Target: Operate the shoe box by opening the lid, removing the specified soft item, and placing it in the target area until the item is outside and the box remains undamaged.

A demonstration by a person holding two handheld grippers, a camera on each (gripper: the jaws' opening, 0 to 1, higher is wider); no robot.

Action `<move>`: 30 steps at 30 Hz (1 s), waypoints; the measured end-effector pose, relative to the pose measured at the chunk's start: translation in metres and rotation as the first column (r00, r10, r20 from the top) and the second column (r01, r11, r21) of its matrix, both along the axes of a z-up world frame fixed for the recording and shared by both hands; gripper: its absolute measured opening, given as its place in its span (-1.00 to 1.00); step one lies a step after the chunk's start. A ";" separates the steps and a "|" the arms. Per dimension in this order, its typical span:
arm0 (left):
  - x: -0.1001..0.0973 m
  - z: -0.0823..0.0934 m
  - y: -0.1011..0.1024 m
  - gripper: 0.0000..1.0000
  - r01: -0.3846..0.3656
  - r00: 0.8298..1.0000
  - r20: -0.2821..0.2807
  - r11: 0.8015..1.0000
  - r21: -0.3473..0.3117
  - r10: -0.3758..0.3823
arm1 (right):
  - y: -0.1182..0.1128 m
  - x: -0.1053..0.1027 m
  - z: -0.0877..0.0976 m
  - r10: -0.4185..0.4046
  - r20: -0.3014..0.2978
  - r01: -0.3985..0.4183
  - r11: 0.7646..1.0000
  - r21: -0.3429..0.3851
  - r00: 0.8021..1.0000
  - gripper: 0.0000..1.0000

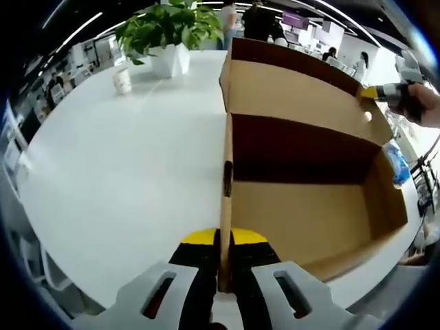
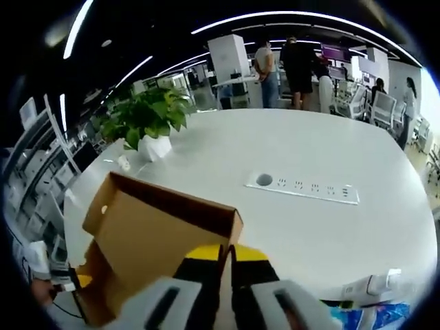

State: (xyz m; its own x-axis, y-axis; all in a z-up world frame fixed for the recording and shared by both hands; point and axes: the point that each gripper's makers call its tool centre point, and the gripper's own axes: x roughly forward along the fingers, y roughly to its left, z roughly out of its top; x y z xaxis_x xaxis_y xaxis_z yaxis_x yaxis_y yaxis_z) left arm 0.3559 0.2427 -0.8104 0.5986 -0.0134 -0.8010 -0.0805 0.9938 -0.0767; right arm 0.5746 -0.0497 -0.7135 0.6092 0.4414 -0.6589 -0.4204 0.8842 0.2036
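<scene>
Left gripper view: shoe box on the white table, lid already raised upright. Inside looks bare; no soft item seen there, so removal either done or not possible to judge. Something blue just beyond the far wall, unclear. Left gripper closed tight on the near box wall.

Right gripper view: right gripper pinched shut on the lid's edge, holding it open. Blue packaging at the lower right, too unclear to name.
</scene>
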 end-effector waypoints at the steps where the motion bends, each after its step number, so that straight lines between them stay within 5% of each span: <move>1: 0.000 0.000 0.000 -0.94 -0.001 1.000 0.003 1.000 -0.003 0.001 | 0.000 -0.001 0.003 0.008 0.007 -0.008 1.000 -0.002 1.000 -1.00; 8: 0.000 0.000 -0.001 -0.94 0.002 1.000 0.003 1.000 -0.002 -0.002 | -0.001 -0.012 0.018 0.015 0.036 -0.015 1.000 0.004 0.999 -1.00; 22: 0.000 0.000 0.000 -0.94 -0.014 1.000 0.017 1.000 -0.016 0.015 | 0.006 -0.065 0.059 0.053 0.111 -0.050 0.998 -0.027 0.992 -1.00; 30: 0.000 0.000 -0.001 -0.94 -0.023 0.999 0.026 0.999 -0.033 0.024 | 0.002 -0.059 0.060 0.067 0.134 -0.064 0.998 -0.026 0.989 -1.00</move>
State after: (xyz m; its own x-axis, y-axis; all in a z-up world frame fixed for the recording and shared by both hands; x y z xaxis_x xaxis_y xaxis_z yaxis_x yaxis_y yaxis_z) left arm 0.3563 0.2421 -0.8101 0.6200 -0.0248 -0.7842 -0.1015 0.9886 -0.1115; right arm 0.5161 -0.0474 -0.6538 0.6632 0.4696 -0.5828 -0.4997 0.8575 0.1224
